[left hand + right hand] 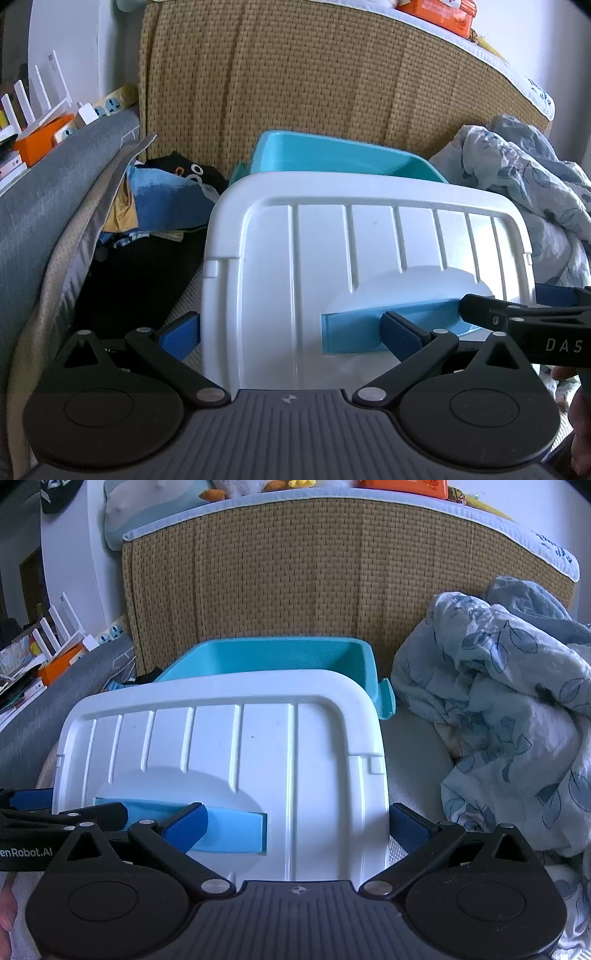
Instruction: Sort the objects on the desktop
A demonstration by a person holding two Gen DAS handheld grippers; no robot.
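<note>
While the woven brown backboard (332, 92) fills the far side, we note a rumpled floral blanket (509, 709) to the right and a teal bin (280, 657) standing just before the backboard. White lid (351, 251) lies tilted over the bin's near part, its back edge raised, its long axis running left to right across both views; the bin's far end is uncovered. Blue handle bar (236, 825) sits in the lid's recess, also running crosswise.

We hold the left gripper (291, 332) wide open, one finger off the lid's left edge, the other over the handle bar. Right gripper (295, 823) likewise spread wide, straddling the lid's right part, one finger at the bar, the other off the right edge. Neither has hold of anything. Both stand about equally near; the lid lies dead ahead, between each pair of fingers. We judge the lid still needs seating square on the bin.
</note>
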